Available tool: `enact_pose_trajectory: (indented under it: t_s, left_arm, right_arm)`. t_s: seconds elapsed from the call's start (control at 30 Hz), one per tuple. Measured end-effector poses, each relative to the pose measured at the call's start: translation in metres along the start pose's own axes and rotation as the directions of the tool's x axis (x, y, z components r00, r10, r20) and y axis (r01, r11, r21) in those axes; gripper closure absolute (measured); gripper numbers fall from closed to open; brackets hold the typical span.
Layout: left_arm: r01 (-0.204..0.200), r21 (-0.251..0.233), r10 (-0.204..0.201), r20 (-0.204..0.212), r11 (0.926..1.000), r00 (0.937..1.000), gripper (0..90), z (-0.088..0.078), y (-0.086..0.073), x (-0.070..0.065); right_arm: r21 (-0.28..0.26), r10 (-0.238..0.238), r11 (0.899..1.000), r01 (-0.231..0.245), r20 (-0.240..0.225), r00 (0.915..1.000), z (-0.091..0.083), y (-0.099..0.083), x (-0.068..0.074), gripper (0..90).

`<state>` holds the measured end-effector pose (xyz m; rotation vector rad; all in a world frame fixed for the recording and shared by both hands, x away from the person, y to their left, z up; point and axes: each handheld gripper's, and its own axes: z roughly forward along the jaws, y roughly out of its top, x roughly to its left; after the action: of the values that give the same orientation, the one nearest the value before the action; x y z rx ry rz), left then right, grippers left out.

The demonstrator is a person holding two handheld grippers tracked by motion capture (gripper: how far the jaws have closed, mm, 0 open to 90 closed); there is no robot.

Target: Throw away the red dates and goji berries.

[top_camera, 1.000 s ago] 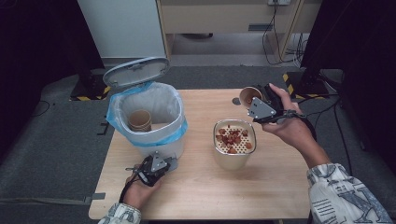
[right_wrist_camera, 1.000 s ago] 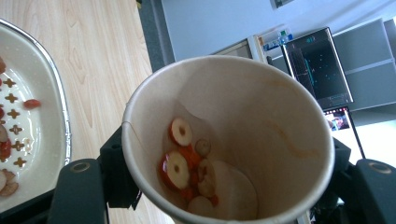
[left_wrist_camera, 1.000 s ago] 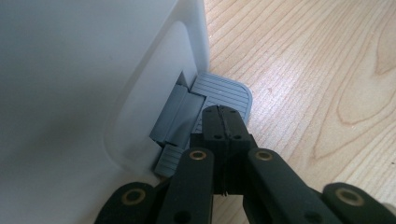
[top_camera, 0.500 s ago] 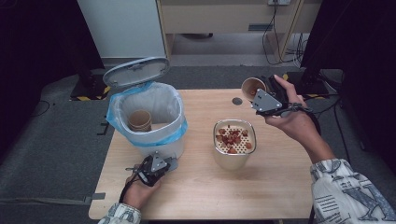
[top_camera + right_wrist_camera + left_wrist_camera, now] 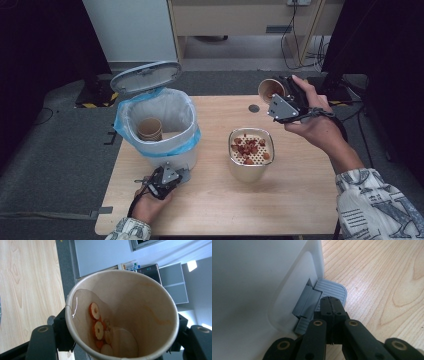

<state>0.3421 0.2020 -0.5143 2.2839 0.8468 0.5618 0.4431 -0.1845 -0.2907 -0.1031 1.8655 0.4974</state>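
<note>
My right gripper [image 5: 279,96] is shut on a brown paper cup [image 5: 270,89], held tilted in the air over the table's far right. In the right gripper view the cup [image 5: 140,302] sits between the black fingers [image 5: 61,327] and holds orange-red slices [image 5: 96,320] and some liquid. My left gripper [image 5: 183,174] lies low at the foot of a white pedal bin [image 5: 177,112]. Its jaws [image 5: 331,301] are shut with nothing between them, tips resting on the grey pedal [image 5: 332,288]. The bin's lid [image 5: 145,77] stands open, and another paper cup [image 5: 150,128] lies inside.
A metal pot [image 5: 250,169] with a perforated insert carrying red pieces [image 5: 248,148] stands mid-table, below and left of the held cup. A small dark disc [image 5: 254,108] lies on the wood behind it. The bin has a blue liner [image 5: 124,125]. Dark floor surrounds the table.
The right hand has lifted the paper cup higher and farther from the pot. The left gripper has stayed on the pedal, and the lid stays up.
</note>
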Motion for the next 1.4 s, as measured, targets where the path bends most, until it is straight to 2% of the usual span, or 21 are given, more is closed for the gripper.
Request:
enact_pose_trajectory:
  t_s: [0.07,0.13,0.5,1.0,1.07,1.13,1.23,1.33,1.4]
  left_arm:
    - [0.001,0.0,-0.001,0.0,1.0,1.0,90.0,0.0,0.0,0.0]
    - [0.001,0.0,-0.001,0.0,1.0,1.0,90.0,0.0,0.0,0.0]
    - [0.002,0.0,-0.002,0.0,1.0,1.0,89.9,0.0,0.0,0.0]
    - [0.002,-0.001,-0.002,0.001,1.0,1.0,89.9,0.0,0.0,0.0]
    - [0.002,-0.001,-0.002,0.0,1.0,1.0,90.0,0.0,0.0,0.0]
    - [0.002,-0.001,-0.002,0.001,1.0,1.0,89.9,0.0,0.0,0.0]
    - [0.002,0.0,-0.002,0.0,1.0,1.0,90.0,0.0,0.0,0.0]
    - [0.002,-0.001,-0.002,0.001,1.0,1.0,89.9,0.0,0.0,0.0]
    - [0.002,-0.001,-0.002,0.001,1.0,1.0,90.0,0.0,0.0,0.0]
  right_arm:
    - [0.004,-0.009,1.0,0.009,0.002,1.0,0.0,0.0,0.0,29.2]
    - [0.012,-0.04,0.999,0.04,0.004,0.9992,0.0,0.002,0.0,29.2]
    - [0.033,-0.106,0.994,0.106,0.017,0.9942,-0.002,0.006,-0.001,29.3]
    - [0.043,-0.163,0.986,0.162,0.02,0.9864,-0.003,0.009,0.001,29.2]
    - [0.053,-0.201,0.979,0.199,0.024,0.9794,-0.004,0.01,0.002,29.2]
    - [0.055,-0.216,0.975,0.214,0.024,0.9761,-0.004,0.011,0.003,29.3]
    - [0.068,-0.285,0.957,0.282,0.028,0.9582,-0.004,0.013,0.006,29.2]
    - [0.07,-0.311,0.949,0.308,0.028,0.9501,-0.004,0.016,0.009,29.2]
    - [0.075,-0.341,0.938,0.338,0.029,0.9395,-0.004,0.018,0.011,29.3]
